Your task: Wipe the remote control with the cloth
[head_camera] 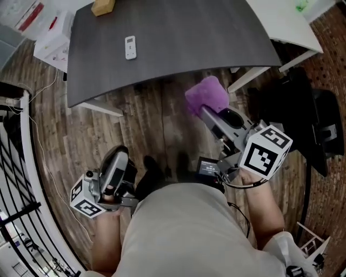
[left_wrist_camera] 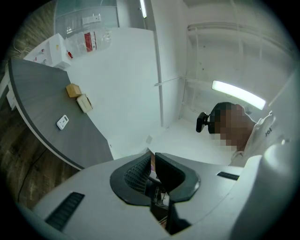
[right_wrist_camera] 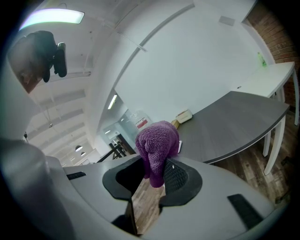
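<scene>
While the right hand-held gripper (right_wrist_camera: pixel 152 177) pinches a purple cloth (right_wrist_camera: pixel 157 143) between its jaws, with the fluffy bulk bunching out past the tips, the left hand-held gripper (left_wrist_camera: pixel 153 165) has its jaws drawn almost together with nothing caught between them. Seen from the head view, the right one reaches out from the person's waist toward eleven o'clock, and the left one sits low at seven o'clock of the frame, close to the body. Both hang over the wooden floor (head_camera: pixel 157 121), short of the curved near edge of the dark grey counter (head_camera: pixel 189 38). The remote control (head_camera: pixel 130 47), small and white, lies flat on that counter at about eleven o'clock from the cloth, well apart from both tools. Farther out, at eleven o'clock from the remote control, a tan box (head_camera: pixel 102 6) rests near the counter's far edge.
</scene>
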Demonstrator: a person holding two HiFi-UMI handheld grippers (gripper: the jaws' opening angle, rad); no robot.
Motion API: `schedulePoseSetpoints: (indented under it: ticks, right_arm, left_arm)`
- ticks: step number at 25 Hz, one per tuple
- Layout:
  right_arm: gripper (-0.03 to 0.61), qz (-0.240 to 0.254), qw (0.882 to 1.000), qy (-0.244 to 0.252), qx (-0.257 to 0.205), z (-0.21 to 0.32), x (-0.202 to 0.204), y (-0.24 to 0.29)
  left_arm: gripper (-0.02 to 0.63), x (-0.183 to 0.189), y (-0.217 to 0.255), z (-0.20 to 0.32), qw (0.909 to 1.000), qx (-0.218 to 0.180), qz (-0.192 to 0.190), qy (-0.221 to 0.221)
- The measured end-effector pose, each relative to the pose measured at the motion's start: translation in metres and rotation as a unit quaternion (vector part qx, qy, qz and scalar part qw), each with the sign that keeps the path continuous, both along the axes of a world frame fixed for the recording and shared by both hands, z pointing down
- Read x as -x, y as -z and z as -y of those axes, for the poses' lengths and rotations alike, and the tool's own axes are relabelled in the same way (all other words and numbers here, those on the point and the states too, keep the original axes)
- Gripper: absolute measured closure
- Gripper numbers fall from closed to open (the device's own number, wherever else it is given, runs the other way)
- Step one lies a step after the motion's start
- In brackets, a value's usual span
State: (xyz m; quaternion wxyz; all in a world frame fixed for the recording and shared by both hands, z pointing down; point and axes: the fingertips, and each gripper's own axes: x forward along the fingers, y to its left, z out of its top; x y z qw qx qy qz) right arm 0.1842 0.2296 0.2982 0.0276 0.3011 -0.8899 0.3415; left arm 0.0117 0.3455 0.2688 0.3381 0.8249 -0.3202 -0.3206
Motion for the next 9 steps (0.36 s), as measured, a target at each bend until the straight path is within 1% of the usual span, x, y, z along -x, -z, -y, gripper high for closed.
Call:
schedulePoseSetpoints:
  ticks: [2, 4, 6, 9]
  right_arm:
    - [0.469, 0.001, 1.0, -0.003, -0.007, -0.005, -0.003, 0.003]
    - [0.469, -0.004, 1.0, -0.015, -0.003, -0.014, -0.008, 0.005]
    - [0.469, -0.008, 0.999, -0.034, 0.015, -0.03, -0.01, 0.007]
    - [0.469, -0.005, 0.997, -0.06, 0.045, -0.058, -0.004, 0.013]
  left_arm:
    - [0.584, 0.001, 0.0, -0.002, 0.9999, -0.007, -0.01, 0.004]
    - [0.584, 0.003, 0.008, -0.002, 0.9998, -0.012, -0.016, 0.007]
    - [0.584, 0.006, 0.021, -0.007, 0.9999, -0.01, -0.009, 0.008]
    - [0.572, 0.016, 0.044, -0.019, 0.9999, -0.007, 0.012, 0.006]
